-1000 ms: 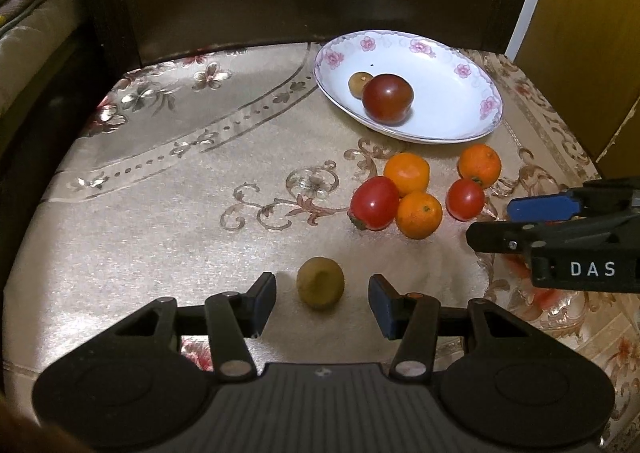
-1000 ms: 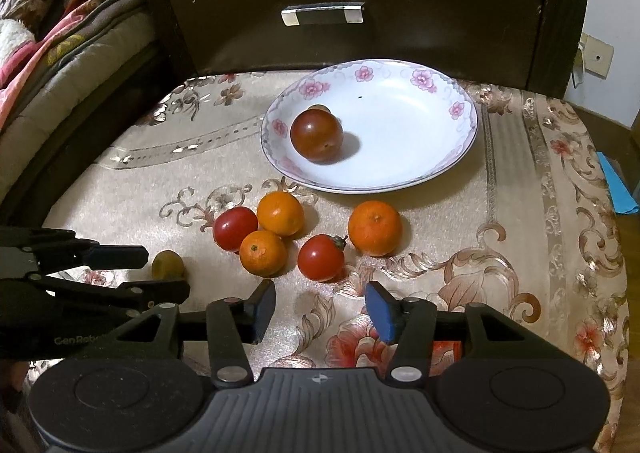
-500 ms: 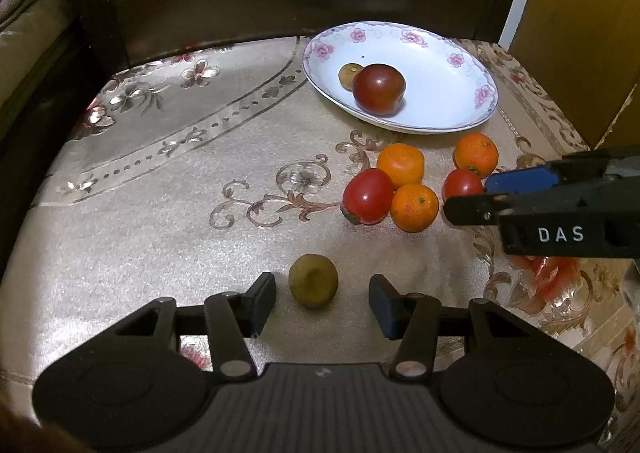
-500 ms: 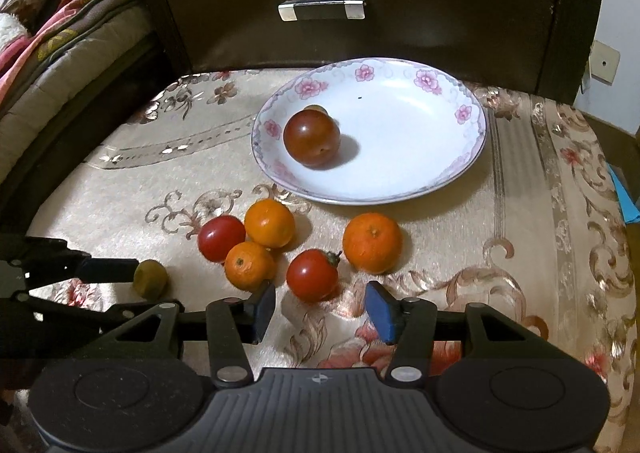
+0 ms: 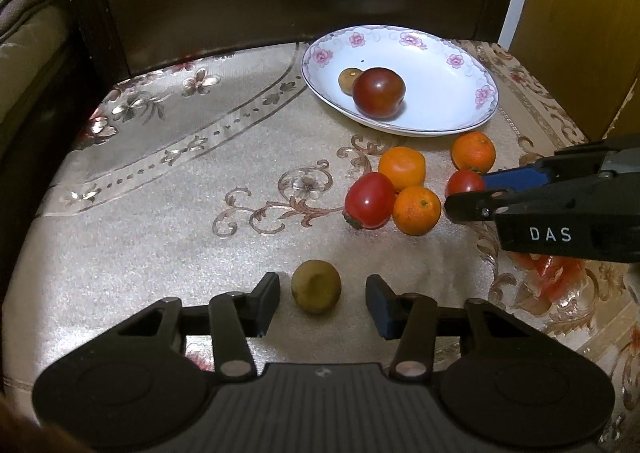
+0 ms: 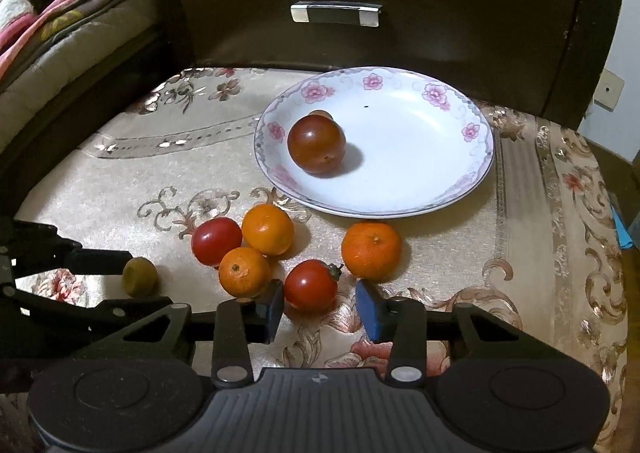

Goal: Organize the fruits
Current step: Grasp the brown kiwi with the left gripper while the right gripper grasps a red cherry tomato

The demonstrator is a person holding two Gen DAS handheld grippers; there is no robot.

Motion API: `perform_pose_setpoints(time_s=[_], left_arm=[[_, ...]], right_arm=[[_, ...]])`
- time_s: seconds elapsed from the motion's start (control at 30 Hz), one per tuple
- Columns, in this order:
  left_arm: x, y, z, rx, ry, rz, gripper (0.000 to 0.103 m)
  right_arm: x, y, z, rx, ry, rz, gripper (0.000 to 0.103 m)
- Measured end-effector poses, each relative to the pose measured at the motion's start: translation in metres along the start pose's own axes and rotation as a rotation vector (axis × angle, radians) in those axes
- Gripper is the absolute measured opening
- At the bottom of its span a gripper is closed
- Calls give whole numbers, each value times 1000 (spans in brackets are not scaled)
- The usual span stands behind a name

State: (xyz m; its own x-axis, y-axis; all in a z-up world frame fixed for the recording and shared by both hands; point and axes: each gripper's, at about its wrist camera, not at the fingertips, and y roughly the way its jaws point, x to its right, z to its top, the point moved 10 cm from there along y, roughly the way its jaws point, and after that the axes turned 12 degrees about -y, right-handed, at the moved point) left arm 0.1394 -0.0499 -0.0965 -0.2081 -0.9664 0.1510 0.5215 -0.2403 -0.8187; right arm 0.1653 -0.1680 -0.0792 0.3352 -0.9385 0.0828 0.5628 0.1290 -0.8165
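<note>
My left gripper (image 5: 322,299) is open around a small olive-green fruit (image 5: 316,286) on the tablecloth; it also shows in the right wrist view (image 6: 139,277). My right gripper (image 6: 320,303) is open, with a small red tomato (image 6: 311,285) between its fingertips. Three oranges (image 6: 371,250) (image 6: 267,229) (image 6: 244,272) and a second red tomato (image 6: 216,241) lie close by. The white floral plate (image 6: 400,189) holds a dark red tomato (image 6: 317,144) and a small brownish fruit (image 5: 349,80).
A dark wooden drawer front (image 6: 360,13) with a metal handle (image 6: 335,12) stands behind the plate. A bed with blankets (image 6: 48,37) lies to the left. The gold embroidered tablecloth (image 5: 160,205) falls off at the right edge.
Both grippers moved forward. The green fruit now sits between the left fingers, and the small red tomato sits between the right fingers. Neither has shut.
</note>
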Motion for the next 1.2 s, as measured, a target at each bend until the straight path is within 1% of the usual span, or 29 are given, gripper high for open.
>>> perform_pose_setpoints(time_s=[0.03, 0.1, 0.33, 0.43, 0.47, 0.5, 0.57, 0.67, 0.73, 0.83, 0.93, 1.13, 1.2], left_arm=[[0, 0, 0, -1, 1, 0, 54], [0, 0, -1, -1, 2, 0, 54], [-2, 2, 0, 5, -2, -1, 54], [0, 2, -1, 6, 11, 6, 54], [0, 1, -1, 6, 17, 9, 53], [1, 1, -1, 4, 22, 7, 49], [3, 0, -1, -2, 26, 4, 44], [3, 0, -2, -5, 30, 4, 41], [1, -1, -2, -7, 21, 2, 35], [-1, -1, -2, -13, 6, -8, 35], [5, -2, -3, -18, 13, -24, 34], [26, -9, -8, -32, 52, -75, 34], [32, -9, -11, -40, 73, -82, 35]], right_arm=[[0, 0, 0, 0, 5, 6, 25], [-2, -1, 0, -4, 2, 13, 23], [-5, 3, 2, -4, -7, 8, 24], [-6, 3, 3, -1, -10, 8, 24], [-6, 3, 3, -1, -10, 7, 24], [-6, 3, 3, -2, -12, 7, 24], [-6, 2, 2, -5, -23, 6, 23], [-8, 0, 0, -15, -37, 10, 22], [-8, -2, -2, -21, -37, 16, 22], [-8, -6, -5, -26, -32, 19, 22], [-9, -10, -7, -27, -27, 26, 22], [-7, -23, -17, -44, -17, 34, 22], [-8, -28, -23, -58, -16, 36, 22]])
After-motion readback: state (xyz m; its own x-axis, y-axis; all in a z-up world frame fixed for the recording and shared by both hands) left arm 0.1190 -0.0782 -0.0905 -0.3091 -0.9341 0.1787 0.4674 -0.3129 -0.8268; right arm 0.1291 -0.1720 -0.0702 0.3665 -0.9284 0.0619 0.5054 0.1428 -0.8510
